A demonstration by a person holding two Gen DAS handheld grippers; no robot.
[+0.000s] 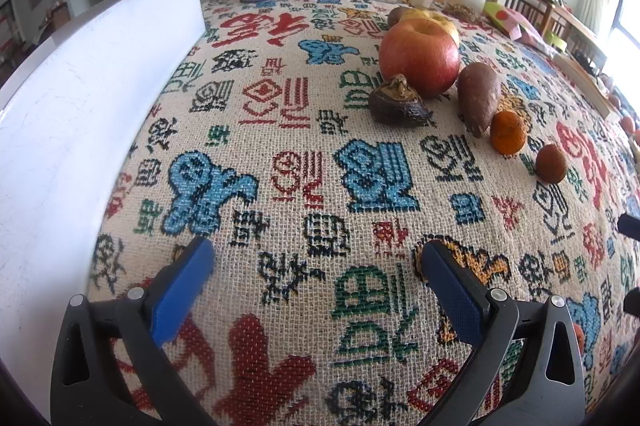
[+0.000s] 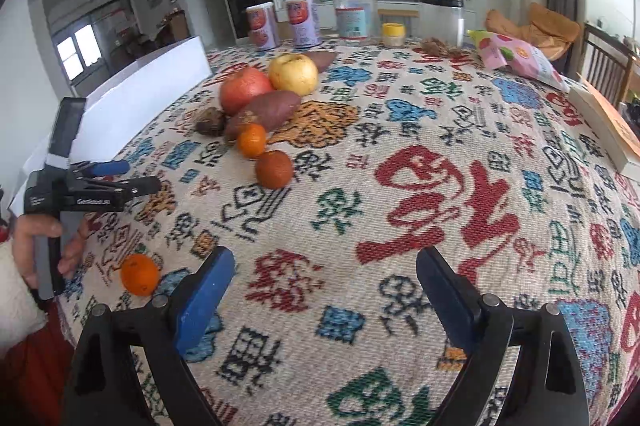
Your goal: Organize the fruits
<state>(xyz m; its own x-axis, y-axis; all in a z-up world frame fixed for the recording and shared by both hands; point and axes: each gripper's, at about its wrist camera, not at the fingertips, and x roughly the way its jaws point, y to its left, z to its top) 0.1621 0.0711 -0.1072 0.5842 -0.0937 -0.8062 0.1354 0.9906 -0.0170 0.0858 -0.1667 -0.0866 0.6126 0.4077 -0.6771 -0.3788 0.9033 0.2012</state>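
Fruits are seen gathered in a loose line on the table, which is covered by a woven cloth with coloured characters. In the right wrist view, the cluster lies toward 11 o'clock from the right hand-held gripper. The red apple and the yellow apple are placed side by side, touching; a sweet potato is laid against the red apple at its 5 o'clock. A dark wrinkled fruit is found just beside the potato at 9 o'clock. Two small oranges follow toward 5 o'clock, and a third orange is set well apart at 7 o'clock, near the left hand-held gripper. A white board is stood along the table's edge at 9 o'clock in the left wrist view. Both hand-held grippers are held wide apart with nothing between the blue pads.
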